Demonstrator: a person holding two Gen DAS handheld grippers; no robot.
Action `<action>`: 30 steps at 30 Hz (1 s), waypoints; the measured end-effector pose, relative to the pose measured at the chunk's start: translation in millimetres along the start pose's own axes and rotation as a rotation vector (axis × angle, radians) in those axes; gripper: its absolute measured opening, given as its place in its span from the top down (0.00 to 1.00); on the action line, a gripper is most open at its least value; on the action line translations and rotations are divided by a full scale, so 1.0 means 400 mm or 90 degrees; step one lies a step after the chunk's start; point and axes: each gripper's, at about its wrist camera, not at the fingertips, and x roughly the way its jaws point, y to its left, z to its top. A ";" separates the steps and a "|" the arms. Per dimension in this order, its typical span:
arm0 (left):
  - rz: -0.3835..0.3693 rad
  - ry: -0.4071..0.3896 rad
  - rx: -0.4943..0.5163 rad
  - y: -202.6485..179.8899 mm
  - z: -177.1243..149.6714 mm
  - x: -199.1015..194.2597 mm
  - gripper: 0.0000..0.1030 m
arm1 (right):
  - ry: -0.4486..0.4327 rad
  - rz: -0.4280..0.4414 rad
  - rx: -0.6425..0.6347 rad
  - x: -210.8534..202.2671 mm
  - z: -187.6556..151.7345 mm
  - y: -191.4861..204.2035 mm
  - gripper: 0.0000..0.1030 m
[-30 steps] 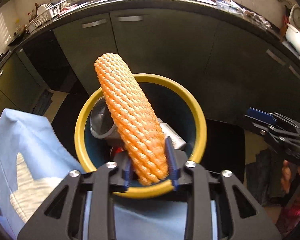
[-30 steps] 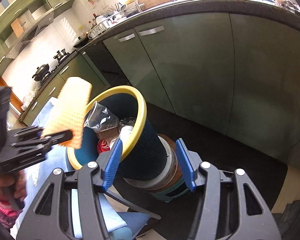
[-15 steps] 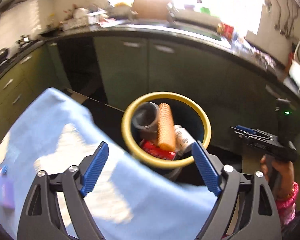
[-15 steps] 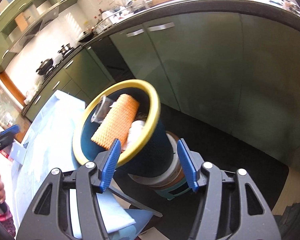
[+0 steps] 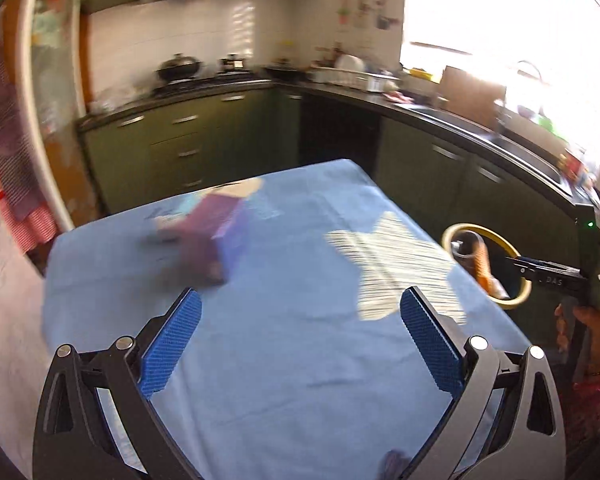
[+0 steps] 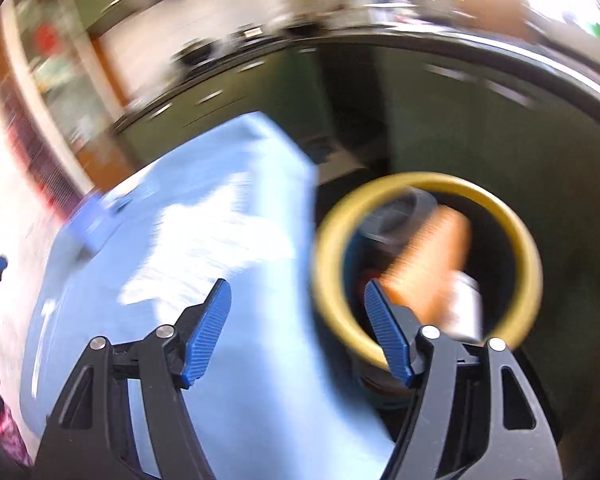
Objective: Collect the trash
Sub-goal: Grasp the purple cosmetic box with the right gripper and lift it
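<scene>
My left gripper (image 5: 300, 296) hangs over the blue-clothed table (image 5: 300, 360), its jaws opening wide with nothing between them. A blurred purple box (image 5: 204, 236) lies on the cloth ahead of it. Off the table's right edge stands the dark bin with a yellow rim (image 5: 460, 227), and the orange foam net (image 5: 482, 264) sticks up inside it. My right gripper (image 6: 296, 286) is over the table edge beside the bin (image 6: 420, 178), jaws opening and empty. The orange net (image 6: 428, 268) leans among other trash there.
Dark green kitchen cabinets (image 5: 188, 148) and a black counter run behind the table and bin. A hand (image 5: 588, 320) holds the right gripper near the bin. A small purple scrap (image 5: 394, 460) lies at the cloth's near edge. The right wrist view is heavily blurred.
The left gripper let the orange net drop into the bin, opened wide and swung left over the table. The right gripper let go of the bin, widened and turned left towards the table.
</scene>
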 end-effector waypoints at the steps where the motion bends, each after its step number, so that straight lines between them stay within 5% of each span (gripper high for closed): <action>1: 0.019 -0.007 -0.014 0.042 -0.015 -0.017 0.05 | 0.005 0.016 -0.031 0.016 0.016 0.045 0.34; 11: 0.082 -0.016 -0.086 0.250 -0.118 -0.078 0.05 | 0.026 0.237 -0.358 0.183 0.123 0.525 0.09; 15: 0.078 -0.012 -0.097 0.272 -0.140 -0.073 0.05 | 0.034 0.296 -0.389 0.279 0.181 0.610 0.07; 30: 0.066 0.009 -0.099 0.268 -0.146 -0.031 0.05 | 0.053 0.279 -0.527 0.473 0.210 0.754 0.07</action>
